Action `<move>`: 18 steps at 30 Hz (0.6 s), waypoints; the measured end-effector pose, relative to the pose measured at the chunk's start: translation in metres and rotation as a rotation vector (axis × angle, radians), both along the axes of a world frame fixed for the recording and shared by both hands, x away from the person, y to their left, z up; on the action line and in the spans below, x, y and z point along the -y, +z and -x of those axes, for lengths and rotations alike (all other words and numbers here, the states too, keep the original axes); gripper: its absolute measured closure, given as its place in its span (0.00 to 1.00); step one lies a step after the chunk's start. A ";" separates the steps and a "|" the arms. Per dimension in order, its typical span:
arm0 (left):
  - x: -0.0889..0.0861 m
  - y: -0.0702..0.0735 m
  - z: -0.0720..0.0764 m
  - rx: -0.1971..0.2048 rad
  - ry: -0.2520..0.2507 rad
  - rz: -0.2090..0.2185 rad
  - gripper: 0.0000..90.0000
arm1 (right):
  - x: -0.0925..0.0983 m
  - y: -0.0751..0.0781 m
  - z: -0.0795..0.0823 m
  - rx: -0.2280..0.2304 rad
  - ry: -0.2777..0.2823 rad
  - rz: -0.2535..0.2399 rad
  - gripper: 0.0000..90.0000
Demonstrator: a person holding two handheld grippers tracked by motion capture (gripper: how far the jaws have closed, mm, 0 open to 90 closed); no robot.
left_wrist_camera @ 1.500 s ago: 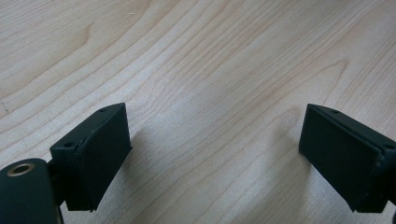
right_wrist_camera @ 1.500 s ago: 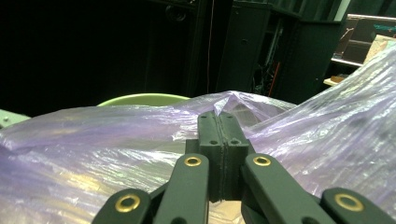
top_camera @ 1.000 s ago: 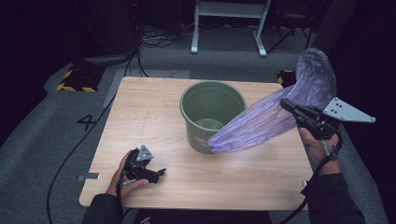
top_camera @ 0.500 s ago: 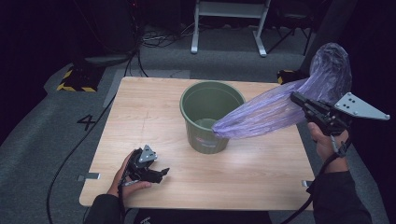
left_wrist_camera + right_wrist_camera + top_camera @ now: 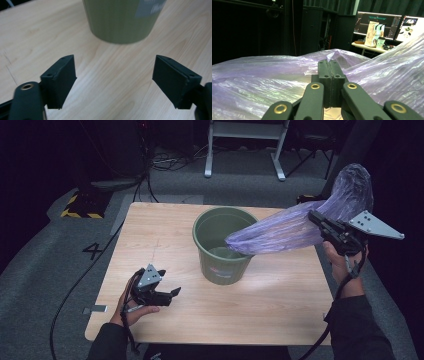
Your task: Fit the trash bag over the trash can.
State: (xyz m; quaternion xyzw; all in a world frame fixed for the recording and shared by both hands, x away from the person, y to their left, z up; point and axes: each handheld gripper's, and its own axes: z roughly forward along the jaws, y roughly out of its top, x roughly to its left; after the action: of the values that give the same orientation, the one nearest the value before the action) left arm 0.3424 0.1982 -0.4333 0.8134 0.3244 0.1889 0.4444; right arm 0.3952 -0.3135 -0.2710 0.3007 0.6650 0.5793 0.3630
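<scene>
The wooden table [image 5: 280, 310] is lit evenly from above, while the room beyond it sinks into near black. A soft bright patch lies on the wood just right of the green bin [image 5: 222, 245], which casts only a faint shadow. Ahead of the left gripper [image 5: 113, 75], the bin is blurred, the jaws sharper. The purple bag [image 5: 257, 82] around the right gripper [image 5: 331, 67] glints with small highlights; distant monitors glow, slightly overexposed.
</scene>
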 end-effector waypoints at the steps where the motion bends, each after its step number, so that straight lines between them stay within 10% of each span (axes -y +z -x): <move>1: 0.000 0.007 0.001 0.018 0.002 0.020 0.22 | -0.001 0.000 -0.001 -0.001 -0.003 0.003 1.00; 18: 0.032 0.080 -0.010 0.171 -0.106 0.091 0.21 | -0.043 -0.002 -0.021 -0.019 -0.048 0.137 1.00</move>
State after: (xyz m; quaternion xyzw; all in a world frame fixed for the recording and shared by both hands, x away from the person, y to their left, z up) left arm 0.3528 0.1665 -0.3530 0.7892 0.2501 0.2190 0.5165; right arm 0.4163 -0.2705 -0.2731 0.2963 0.6992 0.5207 0.3902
